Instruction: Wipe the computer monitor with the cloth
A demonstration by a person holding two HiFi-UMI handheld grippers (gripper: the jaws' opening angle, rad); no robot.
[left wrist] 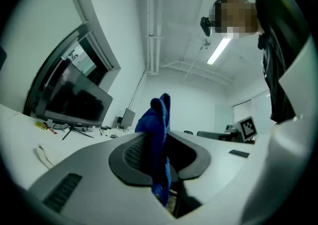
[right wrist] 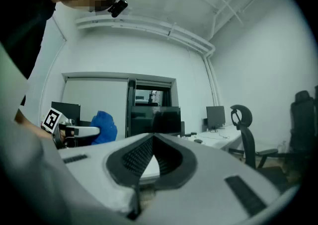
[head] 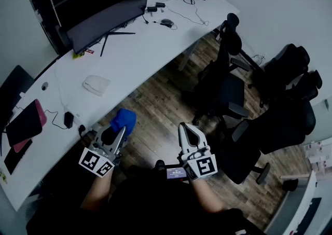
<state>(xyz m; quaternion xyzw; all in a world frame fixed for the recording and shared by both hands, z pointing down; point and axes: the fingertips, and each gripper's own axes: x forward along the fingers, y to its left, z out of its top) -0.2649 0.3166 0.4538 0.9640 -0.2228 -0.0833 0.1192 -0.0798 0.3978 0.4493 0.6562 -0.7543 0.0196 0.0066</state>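
Left gripper (head: 122, 131) clenched on a crumpled soft blue cloth (head: 124, 119), just off the desk edge. Right gripper (head: 183, 127) pinched closed, ribbed faces touching, nothing between. Farther off, a wide dark monitor (head: 106, 18) on a smooth white curved desk (head: 135, 57).

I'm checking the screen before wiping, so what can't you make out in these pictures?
- Monitor screen: the head view sees it from above, and the left gripper view shows it small and dark, so dirt is unreadable.
- Blue cloth: its lower end is hidden inside the left gripper.
- White item on the desk: too small to identify.
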